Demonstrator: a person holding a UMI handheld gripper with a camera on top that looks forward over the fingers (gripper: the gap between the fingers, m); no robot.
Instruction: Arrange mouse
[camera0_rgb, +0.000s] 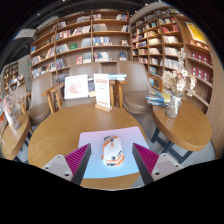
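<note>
Resting on a pale rectangular mouse mat (108, 150) on the round wooden tabletop (60, 128), a white-and-orange computer mouse (112, 151) is sitting between the hand-held gripper's (110, 160) spread-apart fingers, untouched.

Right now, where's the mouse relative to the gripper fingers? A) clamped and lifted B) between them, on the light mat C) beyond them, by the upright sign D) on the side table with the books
B: the mouse rests on the light mat between the open gripper fingers, gaps at both sides.
</note>
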